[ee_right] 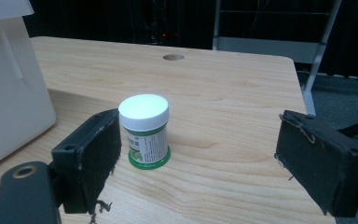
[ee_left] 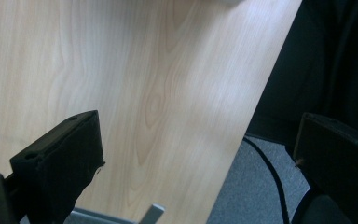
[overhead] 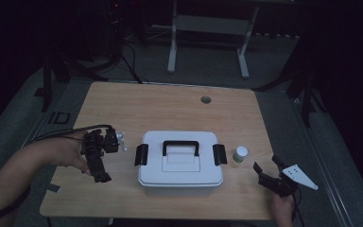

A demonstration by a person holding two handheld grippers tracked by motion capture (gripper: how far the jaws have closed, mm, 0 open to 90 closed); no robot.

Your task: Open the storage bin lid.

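Observation:
A white lidded box point(overhead: 179, 165) with a black handle point(overhead: 181, 145) and black side latches sits mid-table. Right of it stands a small bottle point(overhead: 240, 153) with a white cap and green label. My right gripper point(overhead: 267, 165) is open near the front right corner, just short of the bottle. In the right gripper view the bottle point(ee_right: 144, 130) stands ahead, close to the left jaw and untouched, with the box point(ee_right: 9, 93) at the left. Left of the box, a hand holds my left gripper point(overhead: 97, 163). Its jaws point(ee_left: 198, 158) are spread wide over bare wood with nothing between them.
The wooden table point(overhead: 170, 109) has a round cable hole point(overhead: 205, 99) near its far edge. A white-legged desk frame point(overhead: 172, 47) stands behind on the grey floor. In the left gripper view the table edge point(ee_left: 256, 93) drops to dark floor with a cable point(ee_left: 272, 172).

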